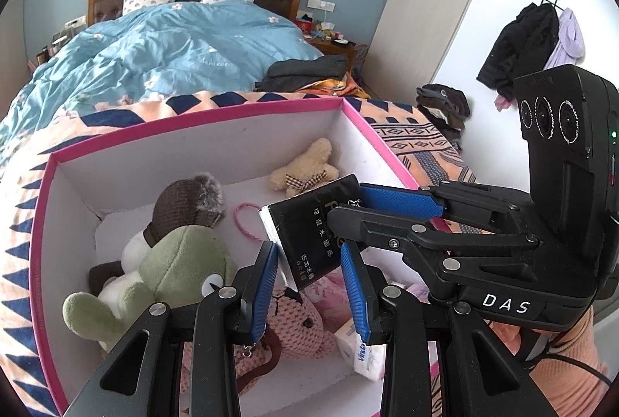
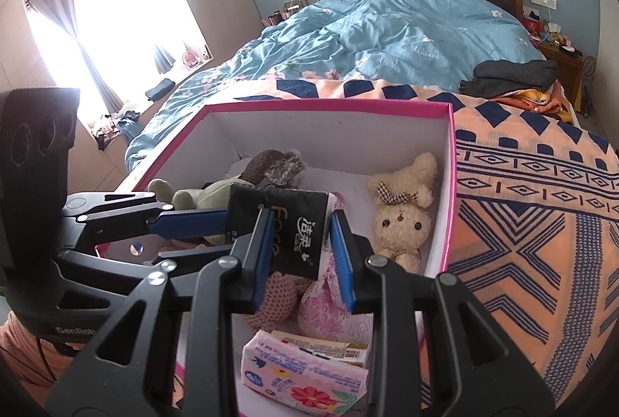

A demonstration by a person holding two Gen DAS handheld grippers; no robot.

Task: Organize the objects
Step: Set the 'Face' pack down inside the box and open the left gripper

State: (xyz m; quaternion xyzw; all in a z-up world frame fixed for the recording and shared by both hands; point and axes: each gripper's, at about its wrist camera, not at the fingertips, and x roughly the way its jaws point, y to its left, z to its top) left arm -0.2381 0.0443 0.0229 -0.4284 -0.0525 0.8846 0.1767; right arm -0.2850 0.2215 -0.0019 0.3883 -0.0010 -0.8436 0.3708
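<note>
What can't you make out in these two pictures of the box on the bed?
- Pink crocheted toy, left wrist view: partly covered by the left hand-held gripper.
- Black tissue pack, right wrist view: print partly covered by the right hand-held gripper.
- Nightstand clutter, left wrist view: too small to identify.
- Window, right wrist view: washed out by glare.
</note>
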